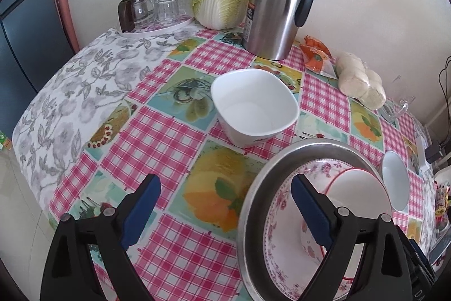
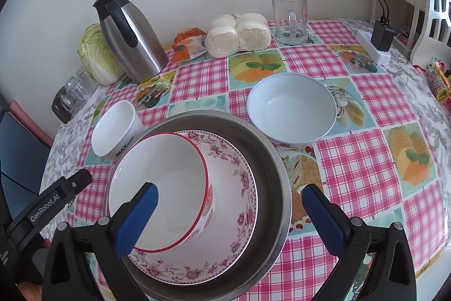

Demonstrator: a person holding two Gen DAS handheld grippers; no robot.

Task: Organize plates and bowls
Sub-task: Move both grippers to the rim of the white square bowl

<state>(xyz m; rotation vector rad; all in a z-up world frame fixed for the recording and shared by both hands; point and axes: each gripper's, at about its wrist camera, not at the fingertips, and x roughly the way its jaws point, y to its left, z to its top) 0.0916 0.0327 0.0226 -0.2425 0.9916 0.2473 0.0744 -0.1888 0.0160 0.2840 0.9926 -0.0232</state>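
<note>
- Left of the steel basin (image 2: 277, 174), touching or nearly touching its rim, stands the squarish white bowl (image 2: 112, 130), upright and empty on the checked bench (image 2: 352, 160). It looks like the next piece to gather, and the left hand-held gripper (image 1: 225, 205) is the nearer one to it.
- That left hand-held gripper is spread wide and holds nothing. One blue pad hangs over bare cloth, the other over the basin's contents, so it should swing clear before reaching.
- Inside the basin lies the floral plate (image 2: 239, 188) with the red-rimmed bowl (image 2: 157, 188) nested on it, tilted toward the left wall. I would judge this stack loose: anything added should go down gently and centred.
- Above the basin, the right hand-held gripper (image 2: 229, 216) also gapes fully and grips nothing. One pad sits over the red-rimmed bowl, the other just outside the basin's right rim.
- Right of the basin and behind it rests the round pale bowl (image 2: 291, 109), close to the rim, an easy reach for the right side. Pinch its wall, one pad inside, and lift straight.
</note>
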